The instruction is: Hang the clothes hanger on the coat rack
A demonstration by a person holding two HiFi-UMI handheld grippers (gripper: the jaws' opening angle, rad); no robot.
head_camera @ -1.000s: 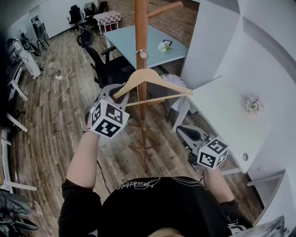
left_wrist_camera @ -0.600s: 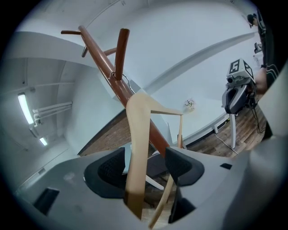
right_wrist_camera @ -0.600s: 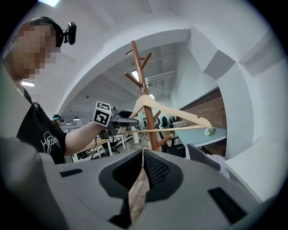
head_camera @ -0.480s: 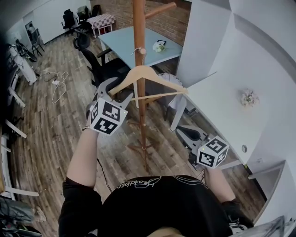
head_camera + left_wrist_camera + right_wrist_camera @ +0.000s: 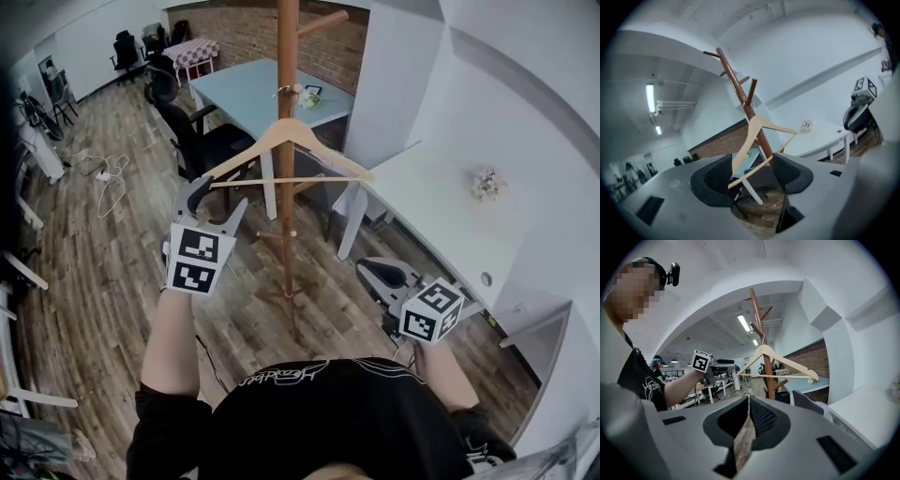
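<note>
A pale wooden clothes hanger [image 5: 281,141] hangs by its metal hook [image 5: 289,91] from a peg of the brown wooden coat rack [image 5: 286,234], tilted with its left end lower. My left gripper [image 5: 220,192] stands open just short of the hanger's left end and holds nothing. In the left gripper view the hanger [image 5: 752,136] and rack pole [image 5: 736,82] show beyond the spread jaws of the left gripper [image 5: 752,176]. My right gripper [image 5: 370,267] is low at the right, away from the rack. Its pads meet in the right gripper view with nothing between them [image 5: 748,416]; the hanger [image 5: 778,362] hangs ahead.
A white desk [image 5: 450,234] with a small flower pot [image 5: 486,183] is at the right. A grey-blue table [image 5: 244,89] and a black office chair [image 5: 211,145] stand behind the rack. Wire hangers [image 5: 108,183] lie on the wooden floor at the left.
My left gripper let go of the hanger's left end, opened and drew back toward me. The hanger now hangs free on the rack peg. The right gripper shifted slightly.
</note>
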